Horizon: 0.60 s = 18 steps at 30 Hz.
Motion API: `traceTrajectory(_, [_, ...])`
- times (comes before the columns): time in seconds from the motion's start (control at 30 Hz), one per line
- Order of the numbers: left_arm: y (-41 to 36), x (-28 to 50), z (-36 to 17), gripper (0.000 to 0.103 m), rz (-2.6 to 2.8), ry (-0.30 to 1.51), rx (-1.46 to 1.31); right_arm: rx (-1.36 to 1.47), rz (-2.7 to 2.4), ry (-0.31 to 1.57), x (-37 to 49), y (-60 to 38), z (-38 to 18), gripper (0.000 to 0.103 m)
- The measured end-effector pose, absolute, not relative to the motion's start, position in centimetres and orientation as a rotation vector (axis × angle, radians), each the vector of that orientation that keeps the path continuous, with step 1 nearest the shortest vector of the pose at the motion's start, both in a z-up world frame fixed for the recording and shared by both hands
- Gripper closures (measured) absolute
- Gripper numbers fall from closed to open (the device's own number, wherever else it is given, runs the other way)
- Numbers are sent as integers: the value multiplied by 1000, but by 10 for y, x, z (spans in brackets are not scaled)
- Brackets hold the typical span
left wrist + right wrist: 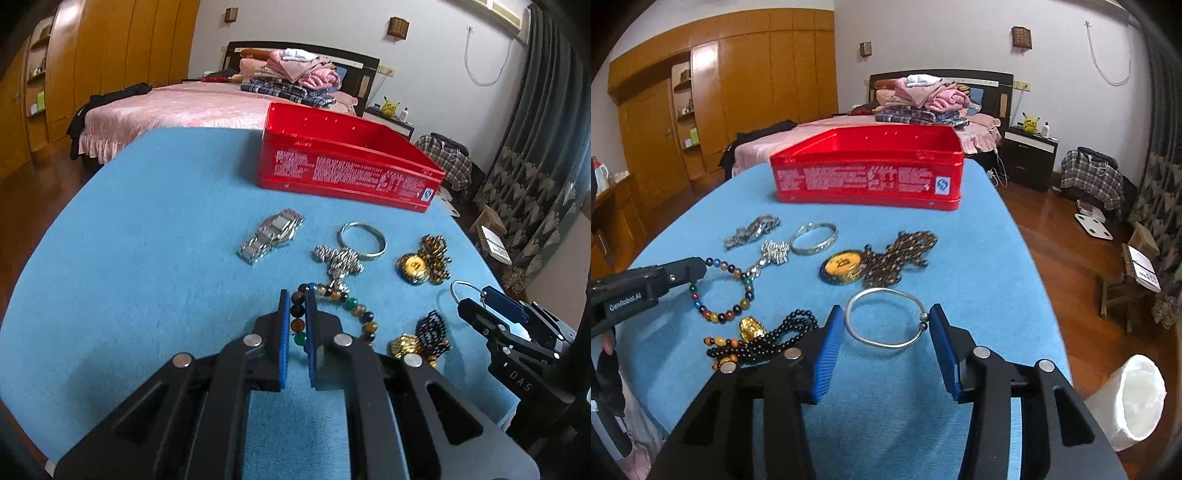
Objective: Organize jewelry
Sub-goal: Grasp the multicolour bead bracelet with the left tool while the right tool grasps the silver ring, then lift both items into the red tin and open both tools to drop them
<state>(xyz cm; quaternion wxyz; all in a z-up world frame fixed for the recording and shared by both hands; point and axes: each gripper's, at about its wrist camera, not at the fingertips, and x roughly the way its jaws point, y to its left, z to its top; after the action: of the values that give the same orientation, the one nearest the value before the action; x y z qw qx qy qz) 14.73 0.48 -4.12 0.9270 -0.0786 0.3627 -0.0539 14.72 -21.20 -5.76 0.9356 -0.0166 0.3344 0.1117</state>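
Two grippers: "GenRobot.AI" left gripper clamps beaded bracelet; right gripper gapes around bangle.

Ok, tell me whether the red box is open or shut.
Open. The red box has no lid on it; its inner walls show in both views. Its floor is hidden from these angles, so whether anything lies inside cannot be told.

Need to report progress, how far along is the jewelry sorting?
Done: nothing visible in the red tin. In hand: left gripper shut on the beaded bracelet; right gripper open around the silver bangle. Left: watch, other pieces on the table.
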Motion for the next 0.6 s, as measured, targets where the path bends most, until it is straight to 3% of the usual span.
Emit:
traceTrajectory(0.33, [1, 149, -39, 96, -120, 741, -159, -22, 254, 746, 149, -213, -68, 56])
traceTrajectory(0.6, [4, 151, -19, 96, -133, 693, -177, -16, 247, 660, 152, -218, -35, 56])
